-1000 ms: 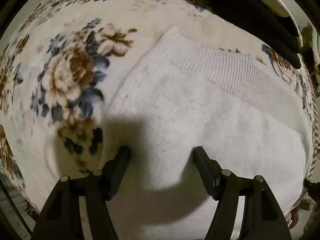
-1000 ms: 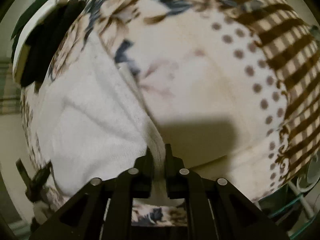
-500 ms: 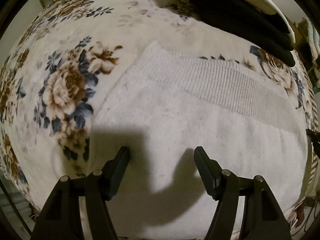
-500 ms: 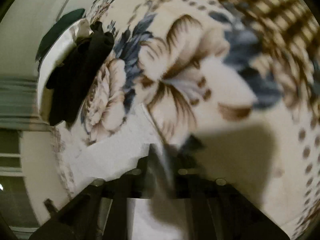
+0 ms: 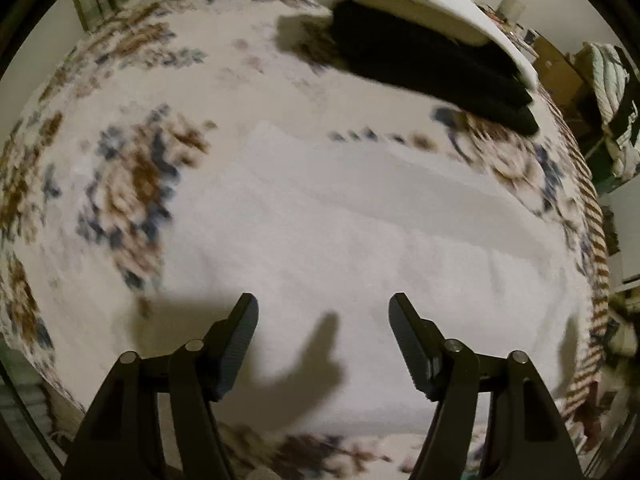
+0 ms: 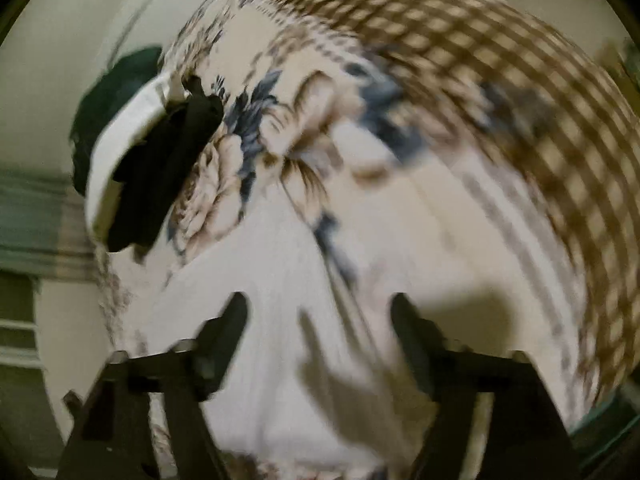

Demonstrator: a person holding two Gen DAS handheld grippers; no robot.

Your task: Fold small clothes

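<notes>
A white knit garment (image 5: 360, 248) lies folded flat on the floral blanket (image 5: 120, 184). My left gripper (image 5: 322, 308) is open and empty, hovering above the garment's near edge. In the right wrist view the same garment (image 6: 280, 320) lies below my right gripper (image 6: 318, 308), which is open and empty above the garment's edge. Both views are blurred by motion.
A stack of folded black and white clothes (image 5: 432, 44) sits at the far side of the blanket; it also shows in the right wrist view (image 6: 152, 168). The blanket's checked border (image 6: 500, 80) runs along the right. Room clutter (image 5: 600, 80) lies beyond the bed's right edge.
My right gripper was shut on the garment's edge, carried it over, and has now opened and let it go. My left gripper has risen and pulled back, staying open.
</notes>
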